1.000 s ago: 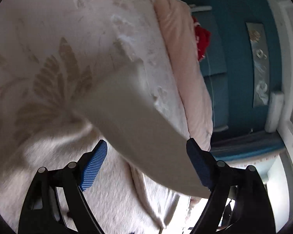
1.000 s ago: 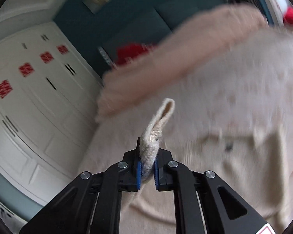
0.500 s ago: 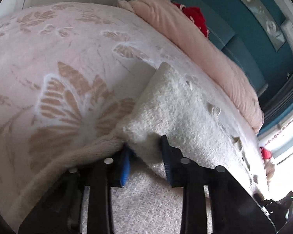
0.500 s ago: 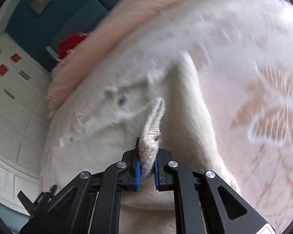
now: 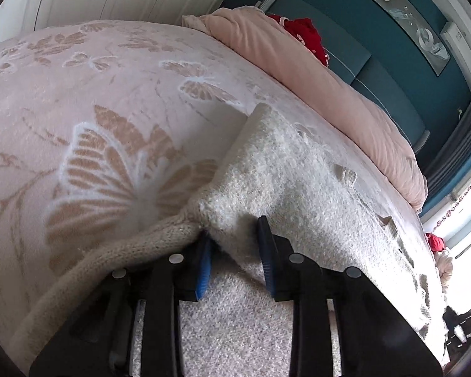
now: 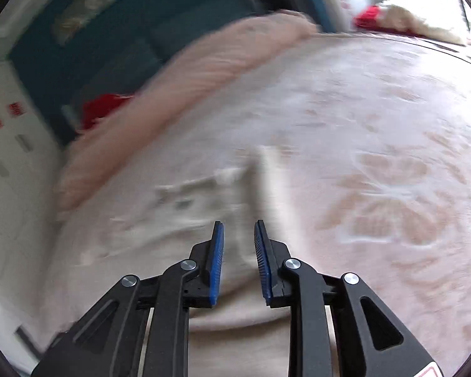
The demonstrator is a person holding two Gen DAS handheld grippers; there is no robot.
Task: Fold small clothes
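A cream knitted garment [image 5: 298, 182] lies folded on a pink bedspread [image 5: 78, 100] with butterfly patterns. My left gripper [image 5: 234, 245] sits low on the garment with its jaws partly closed around a bunched fold of the knit. In the right wrist view the same garment [image 6: 235, 194] lies blurred on the bedspread [image 6: 392, 125]. My right gripper [image 6: 238, 238] is open and empty, a little above the garment.
A rolled pink duvet [image 5: 314, 72] runs along the far side of the bed, with a red item [image 5: 304, 34] behind it. A teal headboard wall [image 5: 392, 31] and white wardrobe doors [image 6: 9, 157] stand beyond. A red-and-cream toy [image 6: 392, 19] lies at the bed's far corner.
My right gripper let go of the garment edge, opened and pulled back. My left gripper came down onto the garment and narrowed around a fold; the lifted flap now lies flat.
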